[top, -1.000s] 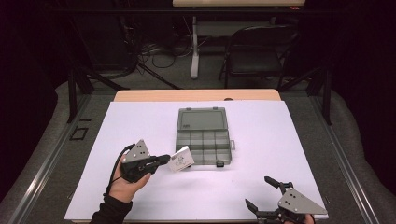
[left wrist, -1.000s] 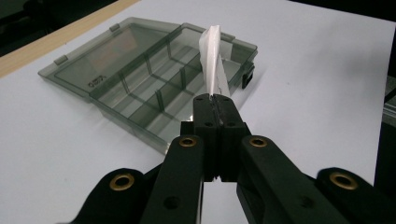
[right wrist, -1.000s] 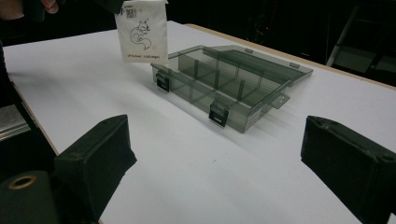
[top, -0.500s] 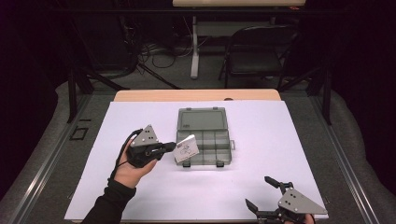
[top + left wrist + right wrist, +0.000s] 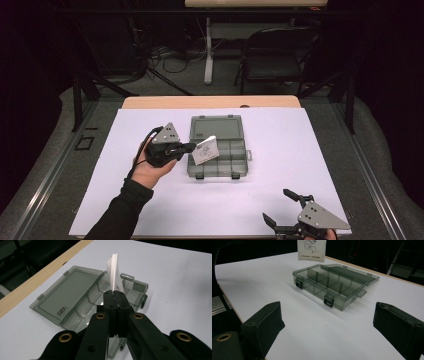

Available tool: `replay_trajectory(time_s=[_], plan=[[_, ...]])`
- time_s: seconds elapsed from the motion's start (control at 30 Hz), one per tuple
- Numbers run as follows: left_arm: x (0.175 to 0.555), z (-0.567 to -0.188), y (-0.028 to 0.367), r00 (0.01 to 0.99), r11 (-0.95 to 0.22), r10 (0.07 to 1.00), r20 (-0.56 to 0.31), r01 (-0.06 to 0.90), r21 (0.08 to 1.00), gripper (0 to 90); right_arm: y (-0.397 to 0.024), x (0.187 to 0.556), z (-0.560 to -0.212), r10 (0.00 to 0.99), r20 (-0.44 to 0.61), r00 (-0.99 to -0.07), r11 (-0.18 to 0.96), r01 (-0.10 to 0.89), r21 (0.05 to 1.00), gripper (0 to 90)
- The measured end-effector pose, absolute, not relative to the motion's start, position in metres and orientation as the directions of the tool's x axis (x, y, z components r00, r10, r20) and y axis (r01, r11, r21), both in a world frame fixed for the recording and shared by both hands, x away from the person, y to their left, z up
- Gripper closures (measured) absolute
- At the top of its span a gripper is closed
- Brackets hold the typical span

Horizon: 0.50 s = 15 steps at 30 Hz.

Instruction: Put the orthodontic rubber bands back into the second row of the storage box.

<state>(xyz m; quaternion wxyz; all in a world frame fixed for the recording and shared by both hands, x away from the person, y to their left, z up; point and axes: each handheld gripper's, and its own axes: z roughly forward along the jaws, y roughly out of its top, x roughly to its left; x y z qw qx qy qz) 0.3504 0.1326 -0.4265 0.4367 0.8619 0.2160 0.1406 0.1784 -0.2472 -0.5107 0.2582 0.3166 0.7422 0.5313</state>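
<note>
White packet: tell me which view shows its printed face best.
Right gripper view: the packet faces the camera, drawing and text line visible. Left gripper view shows it edge-on between shut jaws. High view shows it small, tilted over the box.

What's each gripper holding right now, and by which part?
Left gripper pinches the white packet by one edge, above the open box. Right gripper holds nothing.
</note>
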Motion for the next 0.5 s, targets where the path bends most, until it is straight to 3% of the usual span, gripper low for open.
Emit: replay_trajectory(time_s=[0.5], plan=[[0.366,-0.44,0.117,0.868,-0.553,0.494,0.048,0.271,0.788,89.7,-0.247,0.179,-0.511,0.744,-0.048,-0.666,0.234,0.192,0.953,8.1]])
